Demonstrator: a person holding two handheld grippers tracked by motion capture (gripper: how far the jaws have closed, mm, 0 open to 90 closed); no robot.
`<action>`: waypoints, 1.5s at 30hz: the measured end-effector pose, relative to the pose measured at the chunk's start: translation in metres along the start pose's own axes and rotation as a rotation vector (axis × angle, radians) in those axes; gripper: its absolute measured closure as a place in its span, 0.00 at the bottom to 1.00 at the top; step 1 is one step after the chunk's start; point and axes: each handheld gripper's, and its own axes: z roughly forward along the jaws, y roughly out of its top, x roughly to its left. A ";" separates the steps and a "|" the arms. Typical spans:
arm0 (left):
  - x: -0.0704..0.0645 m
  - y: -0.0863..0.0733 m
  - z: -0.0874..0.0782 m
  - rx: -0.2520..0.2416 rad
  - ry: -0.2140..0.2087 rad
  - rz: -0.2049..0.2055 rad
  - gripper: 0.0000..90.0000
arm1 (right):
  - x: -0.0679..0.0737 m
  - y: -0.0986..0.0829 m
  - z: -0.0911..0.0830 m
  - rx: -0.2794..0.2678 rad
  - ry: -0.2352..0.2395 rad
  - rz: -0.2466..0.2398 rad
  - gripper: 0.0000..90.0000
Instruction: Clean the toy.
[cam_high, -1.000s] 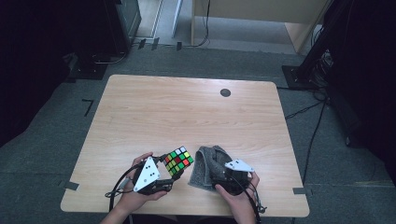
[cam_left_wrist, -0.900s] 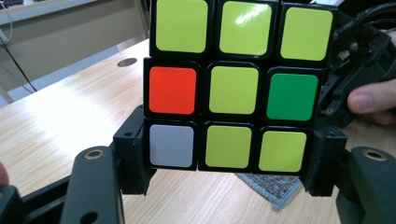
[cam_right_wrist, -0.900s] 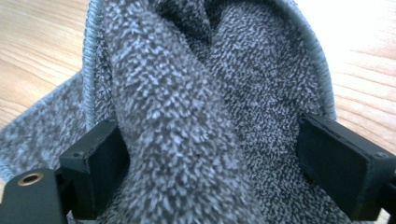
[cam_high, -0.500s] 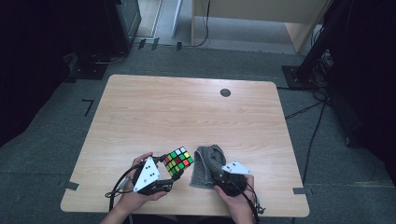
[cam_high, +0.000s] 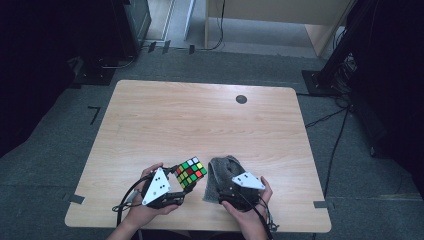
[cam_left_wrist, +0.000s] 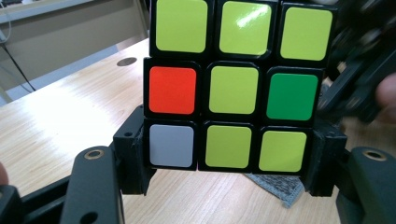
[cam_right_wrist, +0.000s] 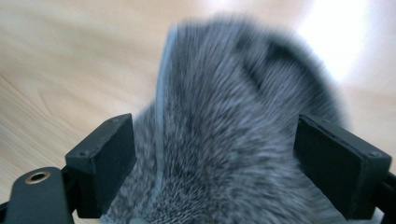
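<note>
A scrambled Rubik's cube (cam_high: 190, 172) is held just above the wooden table (cam_high: 200, 115) near its front edge, my left gripper (cam_high: 181, 185) shut on it. In the left gripper view the cube (cam_left_wrist: 233, 88) shows a mostly yellow-green face, clamped at its bottom row by my left gripper (cam_left_wrist: 229, 158). A grey fuzzy cloth (cam_high: 222, 176) lies bunched right of the cube. My right gripper (cam_high: 226, 189) is over its near end. In the right gripper view the cloth (cam_right_wrist: 233, 93) lies between the wide-apart jaws of my right gripper (cam_right_wrist: 215, 158), blurred by motion.
A small black round grommet (cam_high: 241, 99) sits near the table's far edge. Both hands rest at the front edge. A dark cabinet (cam_high: 130, 25) and cables stand on the floor beyond the table.
My right gripper has edged slightly left onto the cloth, which now looks more bunched. The left gripper and cube have stayed in place.
</note>
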 end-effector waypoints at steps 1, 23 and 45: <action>0.000 0.000 0.000 0.000 0.000 0.002 0.37 | 0.000 -0.002 0.006 0.029 0.001 0.009 0.15; -0.003 -0.003 0.003 0.021 -0.019 0.012 0.37 | -0.018 0.004 -0.033 -0.166 0.052 0.075 0.81; -0.030 -0.002 0.014 0.078 -0.066 0.171 0.37 | 0.030 0.027 -0.074 -0.277 0.464 0.156 0.79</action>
